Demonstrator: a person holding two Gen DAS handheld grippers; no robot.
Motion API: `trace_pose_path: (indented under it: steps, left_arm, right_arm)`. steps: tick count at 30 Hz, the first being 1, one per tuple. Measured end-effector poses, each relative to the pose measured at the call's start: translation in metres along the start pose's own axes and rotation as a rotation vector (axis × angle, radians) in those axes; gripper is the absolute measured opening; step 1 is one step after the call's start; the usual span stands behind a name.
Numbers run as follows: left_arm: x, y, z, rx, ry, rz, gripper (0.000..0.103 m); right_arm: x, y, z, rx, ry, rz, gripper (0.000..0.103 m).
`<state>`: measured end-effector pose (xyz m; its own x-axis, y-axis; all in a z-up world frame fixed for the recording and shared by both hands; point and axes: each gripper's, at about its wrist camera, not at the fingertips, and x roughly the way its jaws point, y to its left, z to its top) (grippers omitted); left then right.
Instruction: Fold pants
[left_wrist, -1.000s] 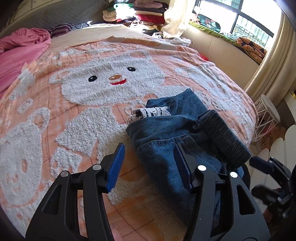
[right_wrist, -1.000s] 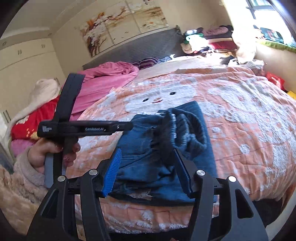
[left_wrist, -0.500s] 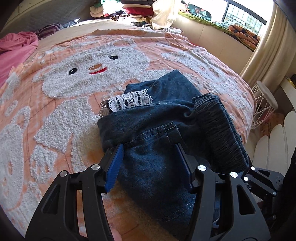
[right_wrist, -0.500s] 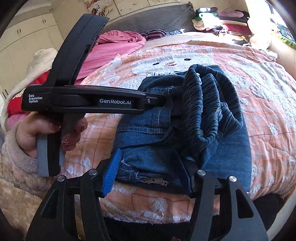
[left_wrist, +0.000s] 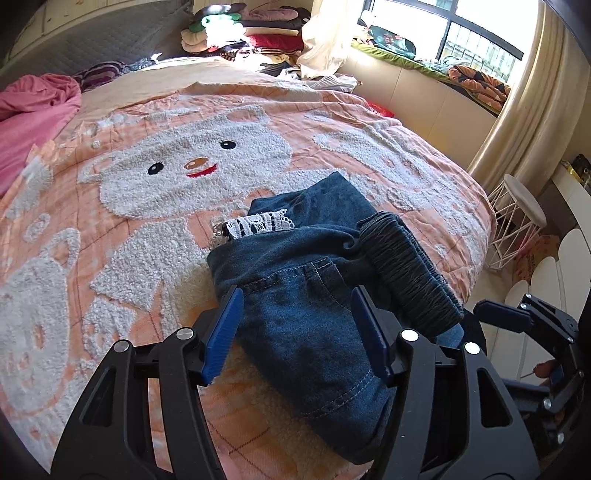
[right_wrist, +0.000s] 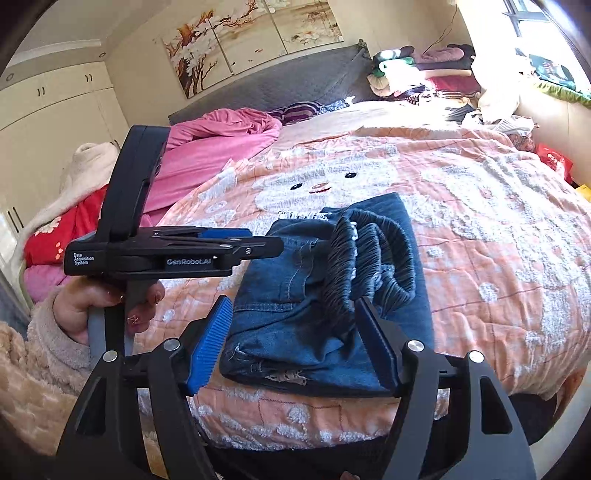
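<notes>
Dark blue denim pants lie folded into a thick bundle on the peach bear-pattern bedspread, near its front edge. Their ribbed elastic waistband bulges up on the right, and white lace trim peeks out at the far end. My left gripper hovers over the bundle's near end, jaws opening, pads clear of the cloth. My right gripper faces the pants from the bed's edge, jaws opening, waistband just beyond its right pad. The left gripper shows side-on at the bundle's left.
A pink blanket lies at the bed's far left. Stacked clothes sit by the headboard. A white wire stool stands on the floor right of the bed. A hand in a fluffy sleeve holds the left tool.
Both grippers came in close over the pants half a second ago and have since drawn back. The right jaws stand visibly wider. The bundle lies in much the same shape.
</notes>
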<state>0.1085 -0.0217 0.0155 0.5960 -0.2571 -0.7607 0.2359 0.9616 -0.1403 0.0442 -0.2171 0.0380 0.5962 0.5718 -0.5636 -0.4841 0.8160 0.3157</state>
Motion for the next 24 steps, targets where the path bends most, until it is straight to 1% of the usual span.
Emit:
trace_pose_path:
  steps: [3, 5, 12, 19, 24]
  left_arm:
    - [-0.004, -0.001, 0.001, 0.009, -0.008, 0.012, 0.055]
    - [-0.007, 0.000, 0.001, 0.011, -0.013, 0.019, 0.057]
    - [-0.008, 0.004, -0.001, 0.006, -0.009, 0.044, 0.061]
    - [-0.001, 0.011, -0.005, -0.019, 0.010, 0.059, 0.065]
    - [0.008, 0.016, -0.008, -0.038, 0.028, 0.067, 0.069]
  right_arm:
    - [-0.008, -0.009, 0.006, 0.015, -0.028, -0.025, 0.072]
    - [-0.013, -0.018, 0.009, 0.022, -0.044, -0.049, 0.072]
    - [-0.015, -0.045, 0.021, 0.041, -0.047, -0.123, 0.072]
    - [-0.001, -0.062, 0.032, 0.031, -0.018, -0.177, 0.072]
    - [0.018, -0.068, 0.036, 0.017, 0.027, -0.193, 0.072]
